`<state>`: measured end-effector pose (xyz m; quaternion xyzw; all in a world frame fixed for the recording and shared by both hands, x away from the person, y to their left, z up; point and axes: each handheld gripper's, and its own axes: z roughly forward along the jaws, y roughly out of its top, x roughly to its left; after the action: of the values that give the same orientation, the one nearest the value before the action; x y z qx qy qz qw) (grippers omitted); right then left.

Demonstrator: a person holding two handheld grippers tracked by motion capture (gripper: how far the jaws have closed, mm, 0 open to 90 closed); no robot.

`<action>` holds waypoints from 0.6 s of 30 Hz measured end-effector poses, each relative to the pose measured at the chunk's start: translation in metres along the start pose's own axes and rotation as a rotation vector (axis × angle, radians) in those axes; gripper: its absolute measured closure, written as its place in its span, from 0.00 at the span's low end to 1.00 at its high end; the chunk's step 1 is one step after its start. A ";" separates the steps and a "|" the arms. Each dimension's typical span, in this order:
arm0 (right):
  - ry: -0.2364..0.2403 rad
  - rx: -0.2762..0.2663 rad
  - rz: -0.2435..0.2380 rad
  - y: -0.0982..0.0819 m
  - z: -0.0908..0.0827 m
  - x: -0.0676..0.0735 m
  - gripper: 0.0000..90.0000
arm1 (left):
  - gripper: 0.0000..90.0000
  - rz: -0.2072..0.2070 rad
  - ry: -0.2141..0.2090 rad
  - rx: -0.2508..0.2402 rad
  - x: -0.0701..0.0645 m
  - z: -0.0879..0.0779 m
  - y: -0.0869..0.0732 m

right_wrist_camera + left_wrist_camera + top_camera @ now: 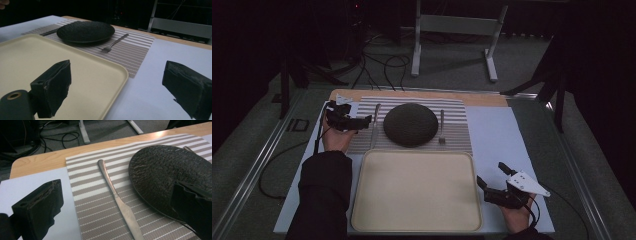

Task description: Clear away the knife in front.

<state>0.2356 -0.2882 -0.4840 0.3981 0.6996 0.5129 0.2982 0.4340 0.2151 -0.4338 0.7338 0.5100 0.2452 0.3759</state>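
The left gripper [362, 121], jaws wide, hovers beside the knife [117, 197] left of the plate [410, 124], positioned for pickup. The right gripper [492, 181], also wide, waits well clear of the plate.

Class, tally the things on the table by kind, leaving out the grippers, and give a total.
Plate: 1
Knife: 1
Fork: 1
Tray: 1
Striped mat: 1
Total: 5

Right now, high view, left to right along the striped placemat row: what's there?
left gripper → knife → dark plate → fork
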 end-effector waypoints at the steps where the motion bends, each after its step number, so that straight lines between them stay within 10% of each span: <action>1: -0.002 -0.004 0.004 0.000 -0.001 0.000 0.09 | 0.00 0.000 0.002 -0.003 0.000 0.000 0.001; 18: -0.009 -0.003 0.012 0.000 -0.001 -0.001 0.08 | 0.00 -0.021 0.023 0.041 0.006 0.023 0.006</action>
<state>0.2354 -0.2889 -0.4838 0.4041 0.6953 0.5138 0.2988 0.4564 0.2123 -0.4426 0.7332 0.5268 0.2389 0.3574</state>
